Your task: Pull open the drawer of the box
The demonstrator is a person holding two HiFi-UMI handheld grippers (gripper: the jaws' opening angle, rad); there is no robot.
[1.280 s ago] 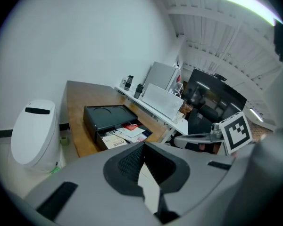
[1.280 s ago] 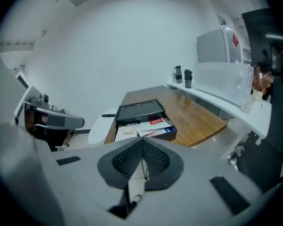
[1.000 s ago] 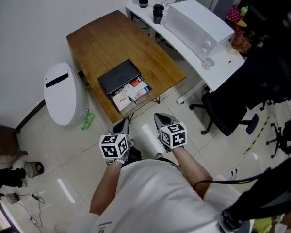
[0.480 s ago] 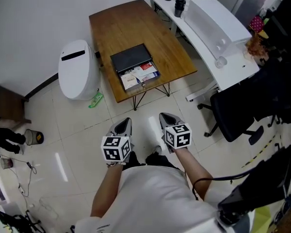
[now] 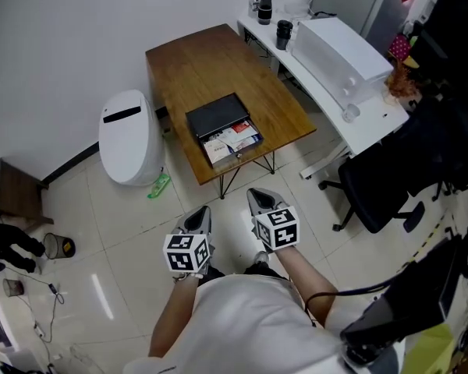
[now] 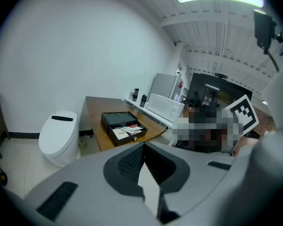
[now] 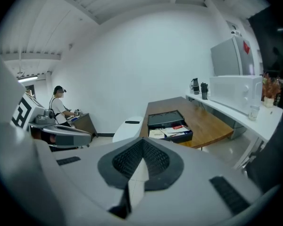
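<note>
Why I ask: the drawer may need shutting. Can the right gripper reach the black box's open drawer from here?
Probably not. The right gripper, fingers shut, hangs near the person's body, with tiled floor between it and the brown wooden table carrying the black box. Nothing blocks the way.

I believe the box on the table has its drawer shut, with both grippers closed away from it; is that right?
Not quite: the head view shows the drawer pulled open. The box is on the table; left gripper and right gripper are closed, away.

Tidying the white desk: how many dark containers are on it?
2: one dark container at the desk's far end, the other nearer, beside the white appliance. More may be hidden.
</note>
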